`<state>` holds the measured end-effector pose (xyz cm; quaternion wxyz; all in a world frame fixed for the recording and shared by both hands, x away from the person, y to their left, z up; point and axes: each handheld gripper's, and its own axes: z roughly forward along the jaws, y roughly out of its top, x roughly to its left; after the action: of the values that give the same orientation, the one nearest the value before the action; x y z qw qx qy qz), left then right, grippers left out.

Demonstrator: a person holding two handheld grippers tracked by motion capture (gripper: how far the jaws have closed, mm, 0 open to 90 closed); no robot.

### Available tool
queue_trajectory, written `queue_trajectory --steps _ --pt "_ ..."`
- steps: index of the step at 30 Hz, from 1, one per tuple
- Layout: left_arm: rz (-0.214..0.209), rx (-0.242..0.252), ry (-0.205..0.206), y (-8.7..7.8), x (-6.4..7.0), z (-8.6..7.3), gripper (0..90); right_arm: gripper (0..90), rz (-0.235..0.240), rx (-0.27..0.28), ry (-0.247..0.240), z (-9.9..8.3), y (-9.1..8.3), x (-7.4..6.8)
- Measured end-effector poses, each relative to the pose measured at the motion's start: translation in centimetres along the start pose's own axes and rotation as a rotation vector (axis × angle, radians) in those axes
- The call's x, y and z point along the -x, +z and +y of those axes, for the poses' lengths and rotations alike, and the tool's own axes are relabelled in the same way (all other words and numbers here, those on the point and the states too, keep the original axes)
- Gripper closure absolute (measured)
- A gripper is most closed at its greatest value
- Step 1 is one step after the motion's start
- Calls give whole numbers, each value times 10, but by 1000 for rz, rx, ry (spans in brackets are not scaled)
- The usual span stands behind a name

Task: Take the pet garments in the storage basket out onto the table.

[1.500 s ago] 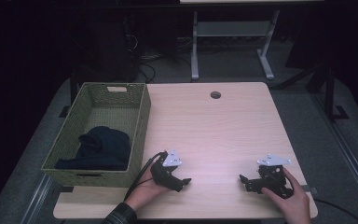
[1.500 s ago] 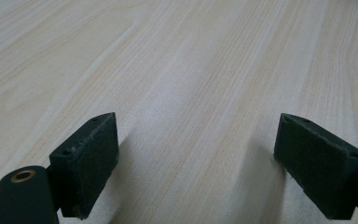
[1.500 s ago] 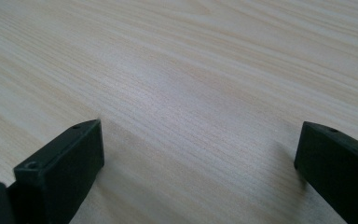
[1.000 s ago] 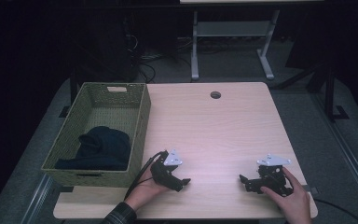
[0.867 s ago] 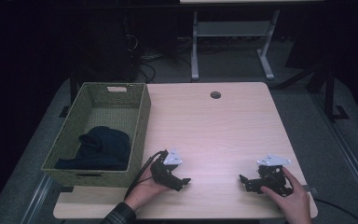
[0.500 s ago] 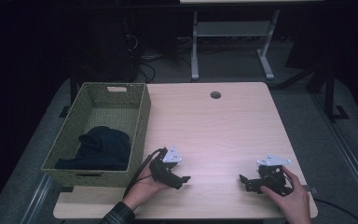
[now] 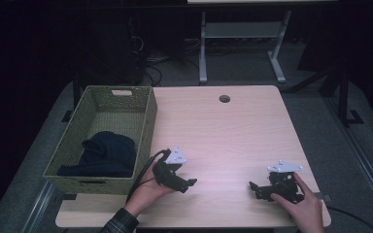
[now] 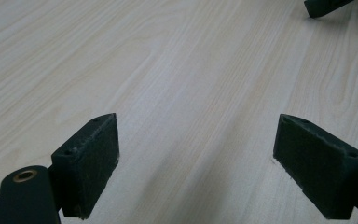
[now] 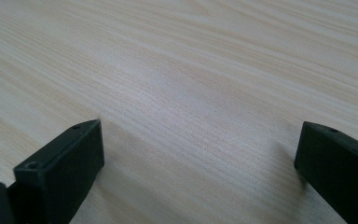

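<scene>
Since a second and a half ago my left claw (image 7: pixel 187 183) has edged slightly toward the basket (image 7: pixel 145 121) and turned a little, while my right claw (image 7: pixel 256 188) has kept its place near the counter's (image 7: pixel 233 131) front right corner. Both rest low over the pale wood-grain counter, a smooth laminate with fine streaks running its length.

In the left gripper view, my left claw (image 8: pixel 196 158) stands wide open, its two blunt, matte black wedge-shaped jaws well apart with nothing but bare counter between them; the tip of the other claw shows at the top right corner. In the right gripper view my right claw (image 9: pixel 198 163) is likewise spread wide and empty, its squared black jaws framing bare wood.

The basket, a rectangular olive-green woven one with a slot handle in its far wall, sits on the counter's left edge, just beside my left hand (image 7: pixel 145 191). A dark blue cloth (image 7: pixel 106 153), soft and rumpled, lies heaped in the basket's near half. A small round hole (image 7: pixel 224 98) marks the counter's far side. My right hand (image 7: pixel 303 206) grips its tool from behind.
</scene>
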<state>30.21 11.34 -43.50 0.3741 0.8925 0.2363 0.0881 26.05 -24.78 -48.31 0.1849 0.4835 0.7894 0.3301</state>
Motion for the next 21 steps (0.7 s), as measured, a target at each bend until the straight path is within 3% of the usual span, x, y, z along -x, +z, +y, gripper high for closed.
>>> queue_trajectory --steps 4,21 --pt "3 11 -18 -5 -2 3 139 10 0 0 0 0 0 0" --pt "13 22 -8 -17 -1 16 139 10 0 0 1 0 0 0"
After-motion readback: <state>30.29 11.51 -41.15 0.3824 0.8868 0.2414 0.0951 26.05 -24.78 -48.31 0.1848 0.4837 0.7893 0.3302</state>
